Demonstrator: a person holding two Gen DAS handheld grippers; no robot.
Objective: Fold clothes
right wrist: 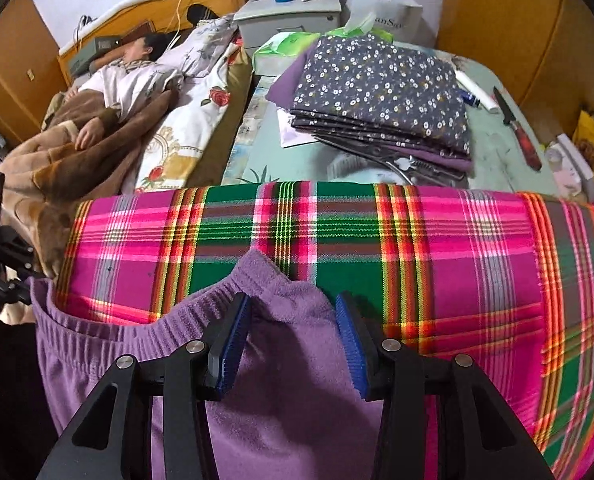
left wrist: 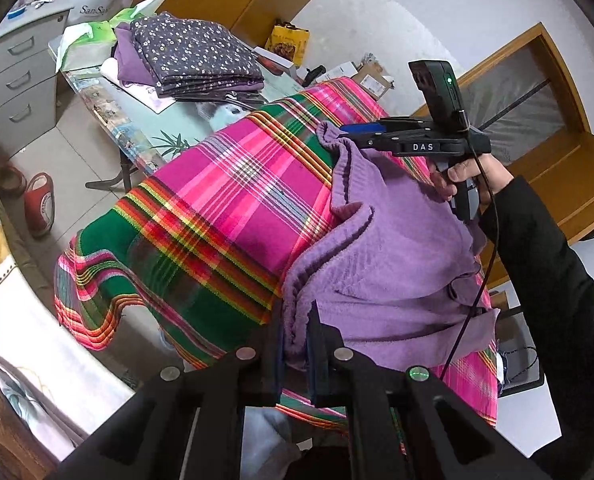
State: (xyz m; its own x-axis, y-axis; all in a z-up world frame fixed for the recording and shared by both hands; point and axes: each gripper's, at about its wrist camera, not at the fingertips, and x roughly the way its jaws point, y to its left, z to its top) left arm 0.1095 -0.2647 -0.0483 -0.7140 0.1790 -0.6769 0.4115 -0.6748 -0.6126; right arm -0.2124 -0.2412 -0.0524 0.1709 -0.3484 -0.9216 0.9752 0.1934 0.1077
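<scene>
our left gripper (left wrist: 295, 344) has its jaws pinched tight on a bunched edge of the purple garment (left wrist: 385, 248), down at the near end of the plaid cloth (left wrist: 217, 200) that covers the work surface. from there the garment runs rightward, rumpled and part doubled over itself, lying on the plaid with its ribbed waistband (right wrist: 109, 332) toward us in the right view. our right gripper (right wrist: 293, 340) sits at the far corner: its jaws stand apart with a peak of purple fabric rising between the blue pads (right wrist: 233, 340), and the left view does not settle whether they bite, so we judge it not clamped.

beyond, a folded pile (right wrist: 381, 96) rests on the table (right wrist: 257, 160).

risks as we see them: if we lift or pull with only the left end held, the right corner slips free and the fold goes crooked. the fleece may also drag the loose plaid along and wrinkle it, or shove it toward the pile.
</scene>
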